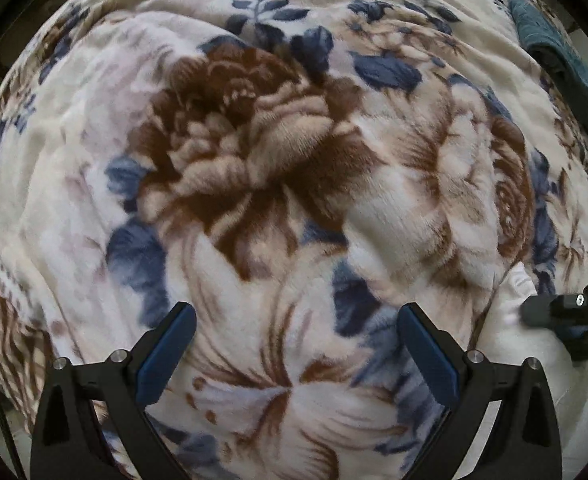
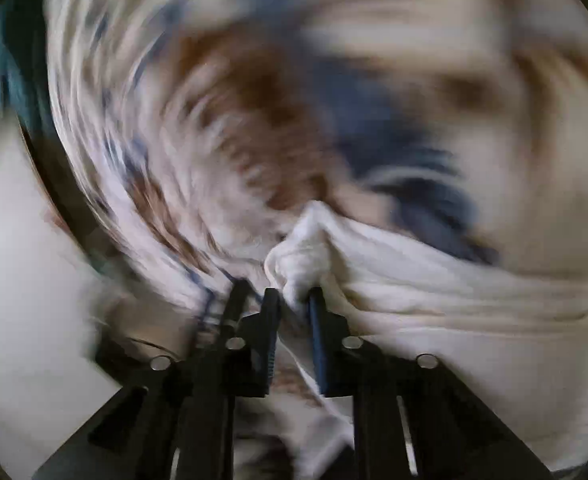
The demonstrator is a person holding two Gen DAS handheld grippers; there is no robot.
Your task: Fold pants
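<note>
The left gripper (image 1: 296,336) is hanging above the floral blanket (image 1: 253,152), its fingers (image 1: 165,354) spread wide with nothing between them. The right gripper (image 2: 294,300) is clamping a bunched fold of the white pants (image 2: 434,292) — fingers (image 2: 320,340) nearly together on the cloth. The pants are lying on the blanket. A teal cloth (image 1: 554,52) is lying at the blanket's far edge — well apart from the pants.
</note>
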